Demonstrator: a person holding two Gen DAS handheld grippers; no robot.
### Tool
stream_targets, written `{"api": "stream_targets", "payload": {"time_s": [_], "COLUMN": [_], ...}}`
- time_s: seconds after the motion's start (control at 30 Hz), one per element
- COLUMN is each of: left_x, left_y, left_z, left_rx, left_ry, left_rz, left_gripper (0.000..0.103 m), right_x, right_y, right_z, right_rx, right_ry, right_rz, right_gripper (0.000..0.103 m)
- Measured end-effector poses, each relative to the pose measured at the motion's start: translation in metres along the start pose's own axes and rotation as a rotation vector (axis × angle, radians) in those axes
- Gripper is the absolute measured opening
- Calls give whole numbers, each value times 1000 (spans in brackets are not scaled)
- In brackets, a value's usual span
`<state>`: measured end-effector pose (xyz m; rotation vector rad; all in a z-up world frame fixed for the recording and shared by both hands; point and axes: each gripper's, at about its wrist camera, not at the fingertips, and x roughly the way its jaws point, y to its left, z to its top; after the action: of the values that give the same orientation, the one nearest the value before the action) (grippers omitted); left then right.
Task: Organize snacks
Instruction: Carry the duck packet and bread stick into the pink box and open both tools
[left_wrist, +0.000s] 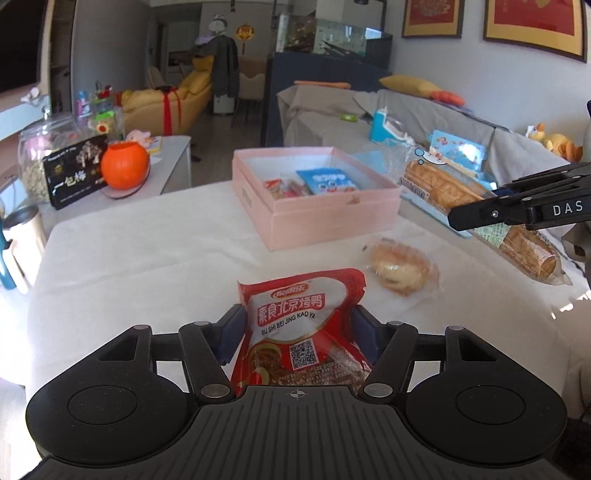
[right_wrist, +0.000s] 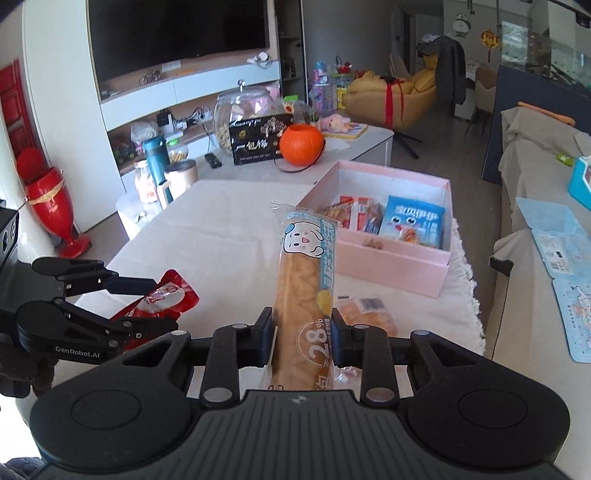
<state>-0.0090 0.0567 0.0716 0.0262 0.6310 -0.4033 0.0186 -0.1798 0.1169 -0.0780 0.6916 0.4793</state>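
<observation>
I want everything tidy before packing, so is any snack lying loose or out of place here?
Yes: one wrapped bun lies loose on the white tablecloth, outside the pink box. The red packet and long bread pack are each clamped in a hand-held gripper, not boxed yet.

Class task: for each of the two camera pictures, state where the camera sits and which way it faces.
Left wrist: sits behind the left gripper, which clamps a red snack packet; faces the pink box and sofa.
Right wrist: sits behind the right gripper, which clamps a long bread pack; faces the box and television.
Shared: box, both packs, wrapped bun, each other's gripper.
</observation>
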Motion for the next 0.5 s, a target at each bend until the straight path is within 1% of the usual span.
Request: {"api": "stream_targets", "payload": {"time_s": [0.03, 0.1, 0.2, 0.23, 0.27, 0.33, 0.37, 0.4, 0.43, 0.47, 0.5], "left_x": [0, 2, 11, 17, 29, 62, 89, 111, 134, 150, 160], "left_y": [-1, -4, -8, -6, -2, 9, 16, 22, 28, 33, 38], "left_z": [12, 44, 104, 124, 145, 173, 183, 187, 187, 185, 179], "left_rx": [0, 9, 30, 16, -13, -67, -109, -144, -192, -237, -271], "left_ry": [-20, -86, -235, -285, -323, -326, -303, -260, -203, -160, -145], "left_rz": [-16, -36, -63, -79, -104, -140, -145, -145, -132, -106, -99], "left_gripper": [68, 68, 70, 74, 81, 90, 90, 90, 87, 82, 81], "right_x": [-5, -13, -14, -11, -6, 13, 24, 40, 57, 72, 85], "right_y": [-4, -14, -28, -35, -41, -56, -63, -73, -84, -94, -105], "right_z": [6, 22, 62, 81, 97, 130, 143, 156, 166, 171, 173], "right_rx": [8, 9, 3, 13, 25, 48, 56, 63, 80, 104, 131], "right_ry": [-16, -53, -110, -127, -139, -150, -143, -122, -96, -80, -60], "right_rz": [-4, -23, -64, -73, -84, -121, -128, -126, -123, -139, -160], "right_gripper": [29, 29, 29, 29, 29, 30, 33, 50, 71, 70, 70]}}
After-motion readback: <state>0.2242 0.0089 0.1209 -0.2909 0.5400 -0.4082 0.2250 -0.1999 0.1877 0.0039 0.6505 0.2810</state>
